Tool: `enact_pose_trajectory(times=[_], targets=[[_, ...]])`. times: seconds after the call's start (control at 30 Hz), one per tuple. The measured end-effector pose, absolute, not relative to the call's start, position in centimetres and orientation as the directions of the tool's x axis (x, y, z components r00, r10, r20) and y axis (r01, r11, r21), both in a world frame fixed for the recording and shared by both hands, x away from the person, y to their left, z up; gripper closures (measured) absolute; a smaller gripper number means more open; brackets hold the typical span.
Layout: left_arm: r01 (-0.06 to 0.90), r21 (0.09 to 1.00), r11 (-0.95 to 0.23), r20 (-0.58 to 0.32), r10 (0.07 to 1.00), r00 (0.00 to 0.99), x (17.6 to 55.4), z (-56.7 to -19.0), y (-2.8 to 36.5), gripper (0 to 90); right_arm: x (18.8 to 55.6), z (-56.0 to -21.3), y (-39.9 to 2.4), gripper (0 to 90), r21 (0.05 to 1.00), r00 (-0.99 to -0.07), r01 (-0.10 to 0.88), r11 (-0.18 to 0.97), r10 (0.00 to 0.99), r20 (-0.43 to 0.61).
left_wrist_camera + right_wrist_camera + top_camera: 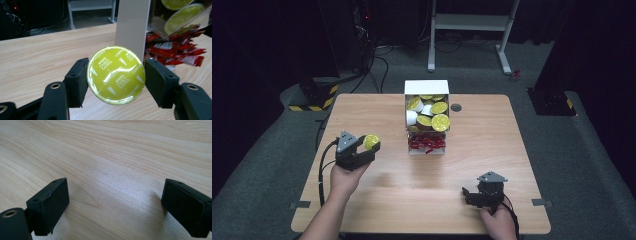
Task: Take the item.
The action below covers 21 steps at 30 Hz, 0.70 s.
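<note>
We hold the coffee capsule in the left gripper, clamped by its rim between the two black pads; in the high view it sits left of centre, above the table and well apart from the dispenser box at centre frame. The right gripper rests low at the lower right of the high view, jaws spread wide over bare wood and holding nothing.

To carry out the step in hand well, we judge that the capsule should come down level, foil face kept away from the pads; the grip bears on a thin rim, so we avoid any twist that could let it pivot; we set it on open wood clear of the box before the jaws part.

The capsule is round, its lid a glossy yellow-green foil printed with white lettering, reflecting the room light; the pads are matt, finely textured rubber blocks; the table is pale wood-grain laminate, smooth; the box has flat white walls with a clear front, more green-lidded capsules stacked behind it; red sachets, crinkled and shiny, lie heaped in its lower tray.
</note>
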<state>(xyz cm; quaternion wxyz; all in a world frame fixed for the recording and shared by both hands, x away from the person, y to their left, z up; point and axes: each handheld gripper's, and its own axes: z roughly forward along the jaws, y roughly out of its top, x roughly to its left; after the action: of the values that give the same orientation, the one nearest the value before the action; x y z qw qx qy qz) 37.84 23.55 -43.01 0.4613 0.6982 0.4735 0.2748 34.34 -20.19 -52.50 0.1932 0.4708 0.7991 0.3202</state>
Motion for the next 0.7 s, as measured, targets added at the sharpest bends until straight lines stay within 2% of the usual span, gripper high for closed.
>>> enact_pose_trajectory(times=[0.7], targets=[[0.506, 0.853, -0.126, -0.071, 0.933, 0.352, 39.4, -47.2, 24.0, 39.0, 34.3, -52.5, -20.2, 7.7, 0.694, -0.482, 0.629, 0.352, 0.876, -0.007]])
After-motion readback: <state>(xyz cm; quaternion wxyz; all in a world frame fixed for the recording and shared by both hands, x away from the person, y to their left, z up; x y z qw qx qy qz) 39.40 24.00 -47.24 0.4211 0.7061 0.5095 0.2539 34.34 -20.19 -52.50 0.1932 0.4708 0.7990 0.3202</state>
